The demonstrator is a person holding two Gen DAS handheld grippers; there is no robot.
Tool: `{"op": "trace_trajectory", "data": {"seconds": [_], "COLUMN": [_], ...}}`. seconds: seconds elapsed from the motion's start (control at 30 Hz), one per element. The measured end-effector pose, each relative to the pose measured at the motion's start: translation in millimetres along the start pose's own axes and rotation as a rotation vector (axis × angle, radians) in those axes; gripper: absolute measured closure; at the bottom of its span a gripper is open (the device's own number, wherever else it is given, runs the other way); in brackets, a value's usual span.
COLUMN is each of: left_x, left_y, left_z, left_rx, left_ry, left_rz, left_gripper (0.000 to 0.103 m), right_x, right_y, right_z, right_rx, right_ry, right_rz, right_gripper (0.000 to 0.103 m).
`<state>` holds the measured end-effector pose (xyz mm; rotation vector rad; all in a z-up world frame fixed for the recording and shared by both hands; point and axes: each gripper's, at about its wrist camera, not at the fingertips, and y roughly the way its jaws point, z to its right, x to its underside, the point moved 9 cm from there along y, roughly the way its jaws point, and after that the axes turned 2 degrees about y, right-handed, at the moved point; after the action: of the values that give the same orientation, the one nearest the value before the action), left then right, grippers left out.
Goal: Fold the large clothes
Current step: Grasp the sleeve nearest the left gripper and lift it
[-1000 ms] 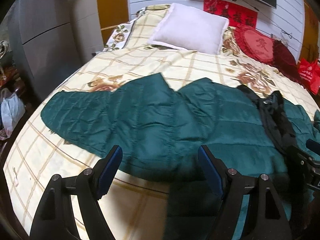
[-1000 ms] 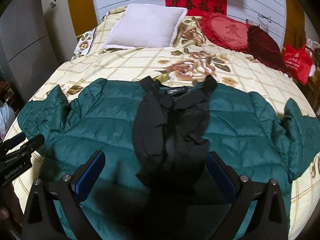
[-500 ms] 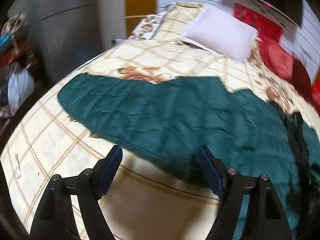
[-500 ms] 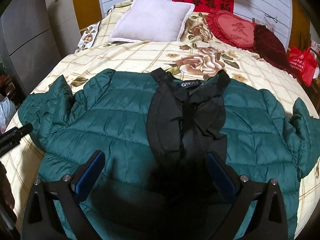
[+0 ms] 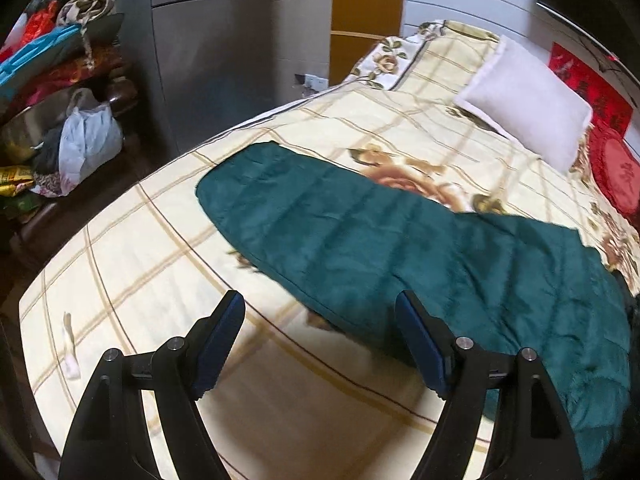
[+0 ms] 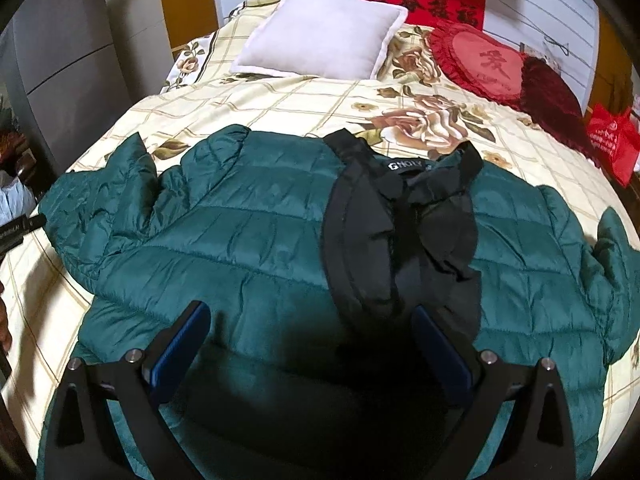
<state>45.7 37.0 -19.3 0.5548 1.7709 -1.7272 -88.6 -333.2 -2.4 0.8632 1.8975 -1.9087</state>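
green puffer jacket spread on the bed, both grippers empty

jacket first: a dark green quilted puffer jacket [image 6: 248, 240] lies flat across the bed [image 6: 280, 100], over a cream bedspread with a tan grid and rose prints. its black hood and collar lining [image 6: 392, 232] is folded down onto the middle of the body, a small label showing at the neck. one sleeve [image 5: 320, 208] stretches out flat toward the bed's side edge; the opposite sleeve [image 6: 616, 248] is bunched up at the far side.

the left gripper [image 5: 320, 344] hangs over bare bedspread just beside the lower edge of that outstretched sleeve, blue pads wide apart, nothing between them. the right gripper [image 6: 310, 356] hovers above the jacket's lower body, also spread wide and grasping nothing.

at the head of the bed sit a white pillow [image 6: 320, 36], a red heart-shaped cushion [image 6: 480, 64] and a dark red cushion [image 6: 552, 96]. a white plastic bag [image 5: 88, 136] rests among clutter beside the bed.
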Motion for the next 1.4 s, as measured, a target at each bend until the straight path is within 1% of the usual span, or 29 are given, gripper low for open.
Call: {"op": "trace_trajectory", "data": {"seconds": [0.07,0.13,0.23,0.3,0.43,0.53,0.6,0.63,0.7,0.73,0.77,0.8,0.83,0.9,0.93,0.97,1.0,1.1,1.17,1.2,1.23,1.33,1.37,1.4], "left_x": [-7.9,-15.3,-23.8,-26.7,-31.6,-30.3,-30.2,-31.9,-34.8,-36.1,-37.9,-38.9,-39.9,-41.4,-42.4,-43.7,-44.4,-51.0,-61.5,-65.9,-71.5,-78.5,-79.1,-78.9], "left_y": [5.8,12.6,29.0,38.7,59.6,73.5,78.6,79.5,82.1,82.8,84.3,85.4,86.0,87.3,86.8,85.0,83.5,65.6,41.1,29.7,10.9,-33.8,-55.8,-70.4], "left_z": [-13.2,-31.3,-61.0,-69.9,-75.4,-79.2,-82.0,-82.9,-82.8,-83.2,-82.5,-81.7,-81.3,-79.4,-79.3,-79.3,-79.3,-74.4,-60.5,-51.9,-35.8,6.2,27.8,43.0], "left_rx": [0.002,0.004,0.024,0.024,0.009,-0.005,0.001,0.002,0.015,0.014,0.018,0.024,0.029,0.042,0.043,0.043,0.042,0.057,0.090,0.116,0.166,0.275,0.321,0.351], "left_ry": [-0.033,-0.091,-0.224,-0.265,-0.277,-0.312,-0.344,-0.352,-0.357,-0.355,-0.351,-0.348,-0.345,-0.340,-0.339,-0.338,-0.339,-0.350,-0.316,-0.296,-0.264,-0.176,-0.122,-0.083], "left_rz": [0.001,-0.001,-0.017,-0.036,-0.071,-0.101,-0.098,-0.084,-0.072,-0.068,-0.066,-0.065,-0.064,-0.064,-0.058,-0.047,-0.044,-0.016,0.028,0.044,0.064,0.100,0.123,0.139], "left_gripper": [0.025,0.025,0.025,0.025,0.025,0.025,0.027,0.027,0.036,0.037,0.042,0.050,0.054,0.068,0.073,0.083,0.089,0.095,0.095,0.096,0.096,0.096,0.096,0.092], "right_x": [1.3,3.8,5.5,5.4,6.6,8.2,9.1,9.8,11.1,11.5,12.0,13.0,13.0,14.1,14.1,14.5,14.6,14.5,14.9,15.0,14.6,12.9,11.4,9.9], "right_y": [1.6,2.8,4.1,5.4,8.2,10.3,10.9,11.4,11.8,12.6,13.6,14.8,16.7,18.1,19.0,19.7,20.4,21.8,21.7,21.7,21.6,17.4,13.0,8.8], "right_z": [-2.2,-4.5,-7.7,-9.8,-13.7,-14.9,-15.3,-15.4,-14.6,-13.9,-12.9,-12.2,-10.6,-8.2,-7.3,-6.4,-5.8,-5.6,-5.6,-5.5,-5.4,-3.3,-0.2,3.1], "right_rx": [-0.006,-0.014,-0.019,-0.017,-0.009,0.001,0.002,0.002,0.003,0.004,0.004,0.002,0.000,-0.005,-0.006,-0.007,-0.007,-0.008,-0.008,-0.009,-0.012,-0.018,-0.010,-0.005], "right_ry": [-0.001,-0.002,-0.006,-0.012,-0.022,-0.030,-0.029,-0.028,-0.022,-0.018,-0.015,-0.009,-0.004,0.010,0.015,0.019,0.021,0.022,0.022,0.023,0.025,0.030,0.034,0.041], "right_rz": [-0.006,-0.015,-0.016,-0.014,-0.011,-0.008,-0.009,-0.010,-0.005,-0.003,-0.002,-0.003,-0.005,-0.005,-0.004,-0.004,-0.004,-0.003,-0.005,-0.006,-0.006,-0.005,-0.001,0.004], "right_gripper": [0.001,0.001,0.001,0.001,0.001,0.001,0.001,0.001,0.001,0.001,0.000,0.000,0.000,0.000,0.000,0.000,0.000,0.000,0.000,0.000,0.000,0.000,0.000,0.000]}}
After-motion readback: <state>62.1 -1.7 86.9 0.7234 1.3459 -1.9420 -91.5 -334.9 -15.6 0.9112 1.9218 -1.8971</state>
